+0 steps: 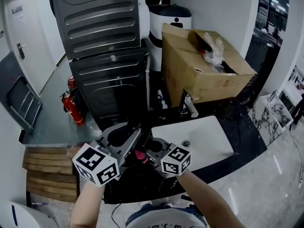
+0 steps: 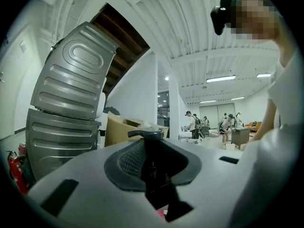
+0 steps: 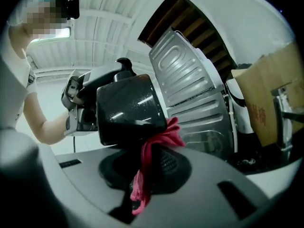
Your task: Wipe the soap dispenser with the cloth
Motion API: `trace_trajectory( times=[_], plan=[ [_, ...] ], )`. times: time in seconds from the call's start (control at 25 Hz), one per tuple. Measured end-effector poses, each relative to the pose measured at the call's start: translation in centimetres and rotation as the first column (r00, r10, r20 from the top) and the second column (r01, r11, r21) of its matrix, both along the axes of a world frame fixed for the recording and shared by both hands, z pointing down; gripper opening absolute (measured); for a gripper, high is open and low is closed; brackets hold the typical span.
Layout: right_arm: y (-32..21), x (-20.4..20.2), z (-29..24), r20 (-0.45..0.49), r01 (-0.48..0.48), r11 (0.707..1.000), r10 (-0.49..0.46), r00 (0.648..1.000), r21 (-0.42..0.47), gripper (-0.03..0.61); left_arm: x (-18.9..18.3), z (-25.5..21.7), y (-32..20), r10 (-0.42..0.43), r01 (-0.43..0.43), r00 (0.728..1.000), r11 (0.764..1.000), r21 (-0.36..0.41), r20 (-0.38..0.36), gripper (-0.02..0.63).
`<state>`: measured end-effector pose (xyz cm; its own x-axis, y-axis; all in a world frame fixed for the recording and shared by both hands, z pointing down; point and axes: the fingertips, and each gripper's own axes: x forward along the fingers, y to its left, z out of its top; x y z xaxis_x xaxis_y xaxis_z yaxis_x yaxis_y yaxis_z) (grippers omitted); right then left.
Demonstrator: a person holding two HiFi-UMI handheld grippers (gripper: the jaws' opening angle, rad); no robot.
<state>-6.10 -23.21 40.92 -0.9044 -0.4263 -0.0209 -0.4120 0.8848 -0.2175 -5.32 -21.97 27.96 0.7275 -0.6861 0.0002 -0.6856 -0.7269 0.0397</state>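
The soap dispenser [image 3: 127, 109] is black and glossy, and it is held up in the air over the counter's front edge. My left gripper [image 2: 152, 146] is shut on the dispenser [image 2: 153, 175], whose pump top shows just above the jaws. My right gripper [image 3: 149, 160] is shut on a pink cloth [image 3: 156, 137], and the cloth's upper end lies against the dispenser's lower right corner. In the head view the left gripper [image 1: 135, 137] and right gripper [image 1: 153, 151] meet near the bottom centre. The cloth [image 1: 140, 156] shows between them, and the dispenser [image 1: 154, 145] is mostly hidden there.
A white sink [image 1: 204, 137] is set in the black counter [image 1: 247, 137], with a chrome faucet [image 1: 188, 106] behind it. An open cardboard box [image 1: 199, 68] stands at the back. A grey ribbed machine [image 1: 102, 37] and red fire extinguishers [image 1: 72, 103] are at the left.
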Motion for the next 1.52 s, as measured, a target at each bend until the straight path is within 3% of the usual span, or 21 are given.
trace_trajectory(
  times=[0.28, 0.6, 0.76, 0.96, 1.16, 1.52],
  plan=[
    [2.2, -1.5, 0.0, -0.003, 0.063, 0.998, -0.063, 0.998, 0.017, 0.048, 0.1, 0.1, -1.5, -0.065, 0.063, 0.996, 0.997, 0.035, 0.054, 0.092],
    [4.0, -2.1, 0.4, 0.015, 0.120, 0.993, -0.120, 0.993, 0.006, 0.048, -0.4, 0.5, -2.3, -0.096, 0.095, 0.994, 0.995, 0.023, 0.042, 0.092],
    [2.5, -0.6, 1.6, -0.004, 0.054, 0.998, -0.054, 0.999, -0.040, 0.048, -0.7, -0.3, -1.7, -0.095, 0.094, 0.995, 0.995, 0.035, 0.019, 0.092],
    [-0.4, 2.7, 0.8, 0.111, -0.057, 0.994, 0.068, 0.992, -0.095, 0.048, -1.7, -0.6, -1.0, -0.092, 0.092, 0.995, 0.996, -0.014, -0.040, 0.092],
    [0.5, 2.3, -0.6, 0.120, 0.018, 0.999, -0.013, 0.993, -0.041, 0.048, -1.3, -0.5, -0.8, -0.082, 0.080, 0.995, 0.996, -0.040, -0.058, 0.092],
    [2.4, 1.8, -0.9, 0.128, 0.022, 0.999, -0.015, 0.992, -0.048, 0.048, -2.2, -0.2, -2.1, -0.158, 0.157, 0.986, 0.987, -0.018, -0.058, 0.094]
  ],
)
